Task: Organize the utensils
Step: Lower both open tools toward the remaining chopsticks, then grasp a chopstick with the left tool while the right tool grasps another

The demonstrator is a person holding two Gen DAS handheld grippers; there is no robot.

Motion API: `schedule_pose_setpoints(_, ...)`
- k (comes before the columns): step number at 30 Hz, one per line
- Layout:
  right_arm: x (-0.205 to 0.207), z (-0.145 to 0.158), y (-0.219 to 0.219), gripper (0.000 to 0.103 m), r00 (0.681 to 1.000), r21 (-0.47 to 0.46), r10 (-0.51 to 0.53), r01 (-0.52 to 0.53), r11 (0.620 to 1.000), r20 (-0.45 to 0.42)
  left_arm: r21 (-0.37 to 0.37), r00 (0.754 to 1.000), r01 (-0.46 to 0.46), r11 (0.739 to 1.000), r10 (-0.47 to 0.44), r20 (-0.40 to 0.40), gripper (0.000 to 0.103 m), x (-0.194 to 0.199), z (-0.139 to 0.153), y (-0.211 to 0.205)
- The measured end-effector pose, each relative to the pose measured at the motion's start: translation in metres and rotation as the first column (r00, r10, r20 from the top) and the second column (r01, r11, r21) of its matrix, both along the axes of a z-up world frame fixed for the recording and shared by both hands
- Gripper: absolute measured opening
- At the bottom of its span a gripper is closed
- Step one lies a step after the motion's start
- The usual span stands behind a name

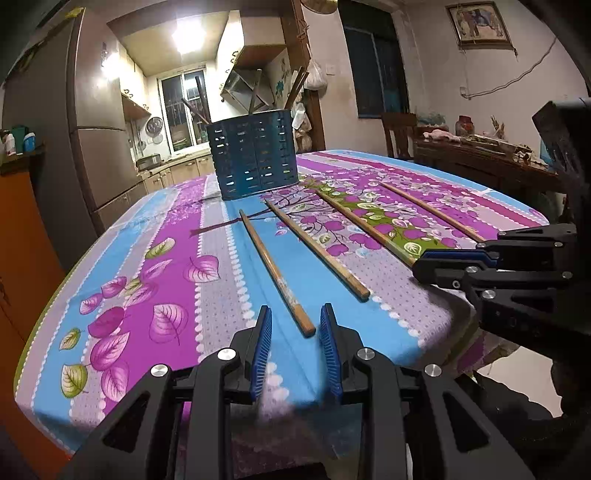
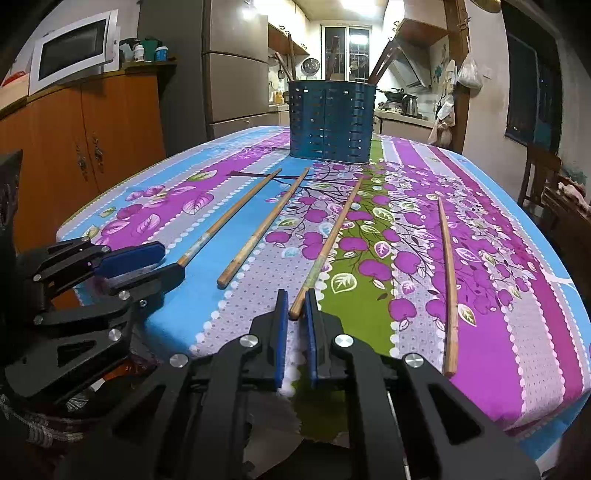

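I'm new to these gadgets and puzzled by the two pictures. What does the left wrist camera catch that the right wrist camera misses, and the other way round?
Only the left wrist view shows a framed picture on the wall and a cluttered side table. Only the right wrist view shows a white microwave on an orange cabinet. Both show the blue utensil holder, four wooden chopsticks lying on the flowered tablecloth, and both grippers: the left gripper open around one chopstick's near end, the right gripper shut on another chopstick.
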State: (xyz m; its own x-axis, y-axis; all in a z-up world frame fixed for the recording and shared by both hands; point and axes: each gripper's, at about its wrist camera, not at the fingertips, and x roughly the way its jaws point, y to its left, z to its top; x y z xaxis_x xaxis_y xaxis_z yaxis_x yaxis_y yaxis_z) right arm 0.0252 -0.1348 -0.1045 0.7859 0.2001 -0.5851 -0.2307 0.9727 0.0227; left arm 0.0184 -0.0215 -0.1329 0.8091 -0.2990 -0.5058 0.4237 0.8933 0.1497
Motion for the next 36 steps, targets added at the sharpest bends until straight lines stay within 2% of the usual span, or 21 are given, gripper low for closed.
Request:
schedule_pose_setpoints(6, 0.002, 0.000, -0.002, 0.008, 1.000, 0.003, 0.008, -0.008, 1.000, 0.003, 0.023, 0.999, -0.005, 1.000, 0.005, 0.038, 0.029, 0.001, -0.002, 0.000)
schedule_pose_setpoints(13, 0.001, -0.001, -0.002, 0.008, 1.000, 0.026, -0.018, 0.018, 1.000, 0.015, -0.031, 0.999, -0.016, 0.999, 0.017, 0.036, 0.029, 0.006, -0.004, 0.005)
schedule_pose_setpoints(14, 0.001, -0.002, -0.002, 0.008, 1.000, 0.028, -0.021, 0.020, 0.999, 0.016, -0.039, 0.999, -0.013, 0.999, 0.015, 0.037, 0.028, 0.006, -0.005, 0.006)
schedule_pose_setpoints(17, 0.000, -0.002, -0.002, 0.007, 0.999, 0.039, -0.031, 0.030, 0.999, 0.019, -0.042, 0.999, -0.006, 0.999, 0.007, 0.044, 0.013, 0.004, -0.006, 0.006)
schedule_pose_setpoints(25, -0.006, -0.002, -0.005, 0.006, 0.999, 0.067, -0.047, 0.046, 0.997, 0.020, -0.048, 0.999, -0.015, 0.999, 0.018, 0.049, 0.008, 0.002, -0.006, 0.011)
schedule_pose_setpoints(36, -0.018, 0.005, -0.014, 0.005, 0.995, 0.073, -0.090, 0.087, 0.994, 0.049, -0.053, 0.992, -0.055, 0.997, 0.060, 0.108, 0.008, -0.007, 0.007, 0.018)
